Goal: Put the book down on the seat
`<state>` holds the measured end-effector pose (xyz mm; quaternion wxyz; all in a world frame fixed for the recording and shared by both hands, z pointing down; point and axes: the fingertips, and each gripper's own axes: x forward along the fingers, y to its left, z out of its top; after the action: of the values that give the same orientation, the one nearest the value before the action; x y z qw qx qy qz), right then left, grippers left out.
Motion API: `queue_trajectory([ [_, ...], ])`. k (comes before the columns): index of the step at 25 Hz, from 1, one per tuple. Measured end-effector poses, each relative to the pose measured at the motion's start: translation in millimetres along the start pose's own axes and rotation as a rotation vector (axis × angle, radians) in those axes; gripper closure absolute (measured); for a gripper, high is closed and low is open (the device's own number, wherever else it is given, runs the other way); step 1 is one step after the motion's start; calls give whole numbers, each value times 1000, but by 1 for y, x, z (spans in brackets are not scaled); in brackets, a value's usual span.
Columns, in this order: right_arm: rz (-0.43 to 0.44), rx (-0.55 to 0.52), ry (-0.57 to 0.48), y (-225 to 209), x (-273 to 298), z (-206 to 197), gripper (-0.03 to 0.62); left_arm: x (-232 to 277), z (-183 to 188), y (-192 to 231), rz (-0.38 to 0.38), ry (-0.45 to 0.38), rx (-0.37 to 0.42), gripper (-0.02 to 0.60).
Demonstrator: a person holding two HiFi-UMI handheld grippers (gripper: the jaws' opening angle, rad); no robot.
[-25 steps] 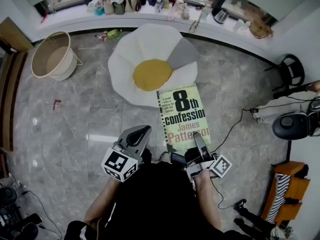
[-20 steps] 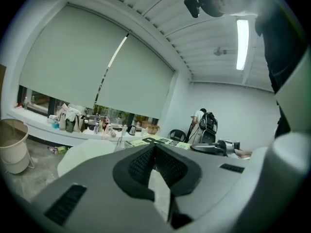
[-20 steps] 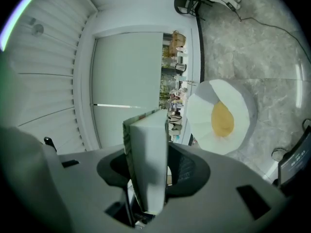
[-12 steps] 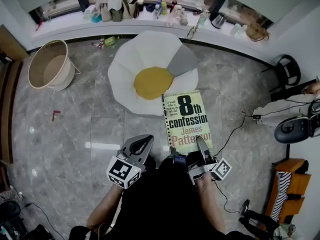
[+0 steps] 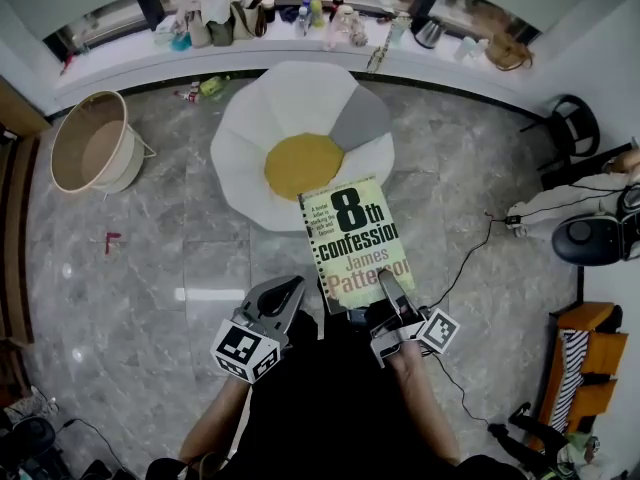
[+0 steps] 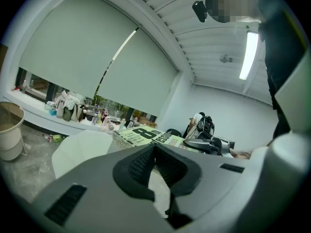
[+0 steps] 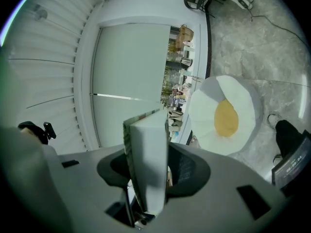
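Observation:
A paperback book [image 5: 355, 240] with a pale green cover is held flat above the floor, its far edge over the near rim of the seat [image 5: 300, 153], a white egg-shaped cushion with a yellow centre. My right gripper [image 5: 388, 286] is shut on the book's near edge; in the right gripper view the book [image 7: 148, 154] stands edge-on between the jaws, with the seat [image 7: 226, 115] beyond. My left gripper [image 5: 290, 290] hangs to the left of the book, shut and holding nothing. From the left gripper view the book [image 6: 146, 136] lies to the right of the seat [image 6: 80, 147].
A round beige basket [image 5: 90, 143] stands at the far left. A windowsill [image 5: 280, 23] with bottles and bags runs behind the seat. To the right are a black stool [image 5: 572, 128], a floor cable [image 5: 470, 253], a black round device [image 5: 595, 240] and a wooden piece [image 5: 575, 358].
The book and my right gripper have shifted a little to the left, and the book has turned slightly. My left gripper stays about where it was.

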<state>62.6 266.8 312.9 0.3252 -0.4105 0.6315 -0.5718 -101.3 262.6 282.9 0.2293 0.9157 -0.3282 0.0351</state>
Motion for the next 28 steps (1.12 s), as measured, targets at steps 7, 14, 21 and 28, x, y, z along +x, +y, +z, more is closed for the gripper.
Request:
queue_trajectory([
  [7, 5, -3, -14, -12, 22, 24, 416, 16, 2, 18, 46, -5, -8, 569],
  [14, 59, -3, 17, -3, 71, 75, 416, 71, 35, 38, 68, -14, -24, 569],
  [21, 71, 2, 49, -3, 103, 128, 416, 126, 61, 35, 74, -25, -26, 569],
  [28, 35, 12, 95, 20, 167, 189, 416, 180, 121, 72, 129, -23, -106, 569],
])
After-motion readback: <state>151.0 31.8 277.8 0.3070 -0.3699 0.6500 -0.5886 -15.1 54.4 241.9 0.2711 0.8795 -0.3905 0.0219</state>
